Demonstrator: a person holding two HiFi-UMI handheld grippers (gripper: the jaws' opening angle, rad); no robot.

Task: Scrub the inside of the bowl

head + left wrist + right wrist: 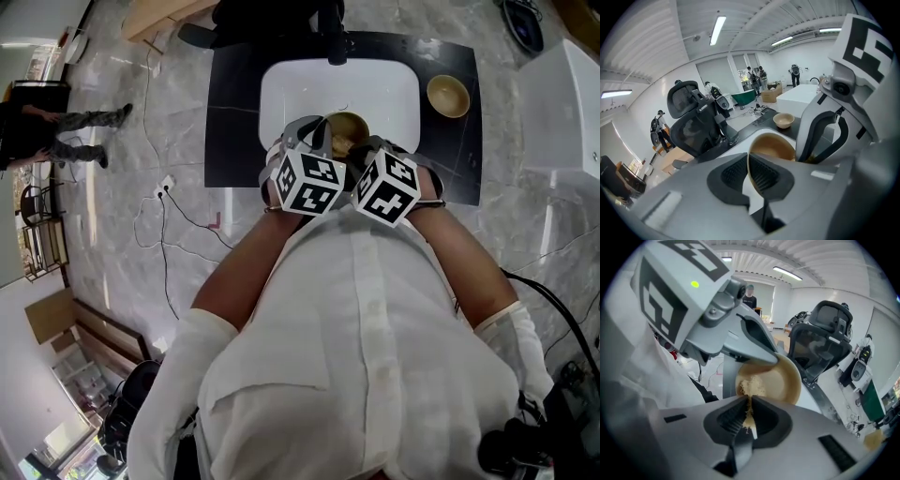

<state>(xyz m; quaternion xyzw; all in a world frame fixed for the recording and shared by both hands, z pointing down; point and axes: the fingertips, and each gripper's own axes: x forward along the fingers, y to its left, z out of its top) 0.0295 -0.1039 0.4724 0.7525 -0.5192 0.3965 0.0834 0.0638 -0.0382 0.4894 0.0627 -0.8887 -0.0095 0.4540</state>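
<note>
A tan wooden bowl is held tilted over the white sink. My left gripper is shut on the bowl's rim, one jaw inside and one outside; the bowl's inside shows just past the jaws. My right gripper is shut on a pale fibrous scrubber, whose tuft rests against the inside of the bowl. In the head view the left gripper and the right gripper sit side by side at the bowl, their marker cubes nearly touching. The left gripper clamps the rim from above in the right gripper view.
A second wooden bowl stands on the black counter right of the sink, also seen as a bowl behind the held one. A dark faucet stands at the sink's far edge. Office chairs and people are farther off.
</note>
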